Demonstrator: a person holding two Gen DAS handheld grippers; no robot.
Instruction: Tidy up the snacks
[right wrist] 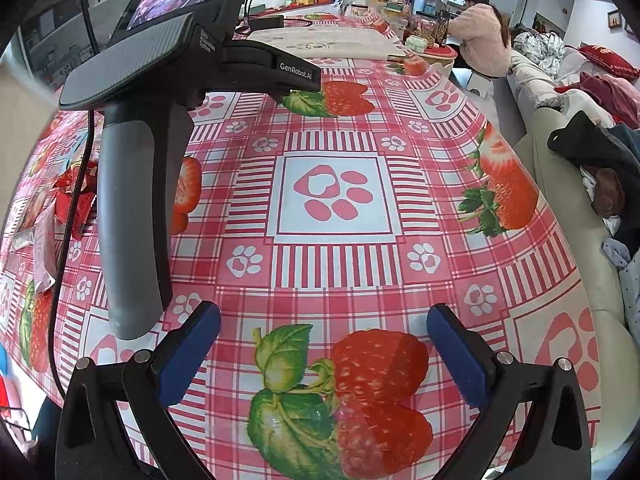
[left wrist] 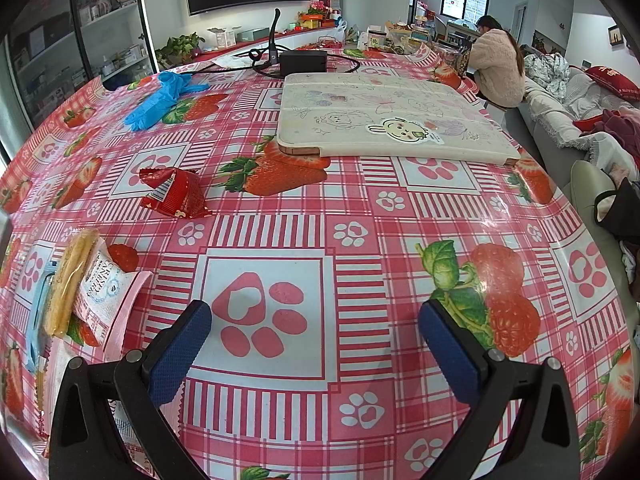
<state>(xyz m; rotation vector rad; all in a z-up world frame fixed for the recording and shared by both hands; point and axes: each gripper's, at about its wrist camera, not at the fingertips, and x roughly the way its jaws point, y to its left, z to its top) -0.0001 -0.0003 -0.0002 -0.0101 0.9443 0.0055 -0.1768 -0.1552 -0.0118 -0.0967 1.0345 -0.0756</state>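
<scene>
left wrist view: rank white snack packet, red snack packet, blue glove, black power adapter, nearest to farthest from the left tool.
From the left tool, open over the tablecloth:
1. White snack packet, close on the left.
2. Red snack packet, left, mid-table.
3. Blue glove, far left.
4. Black power adapter, far edge, behind the tablet case.
</scene>
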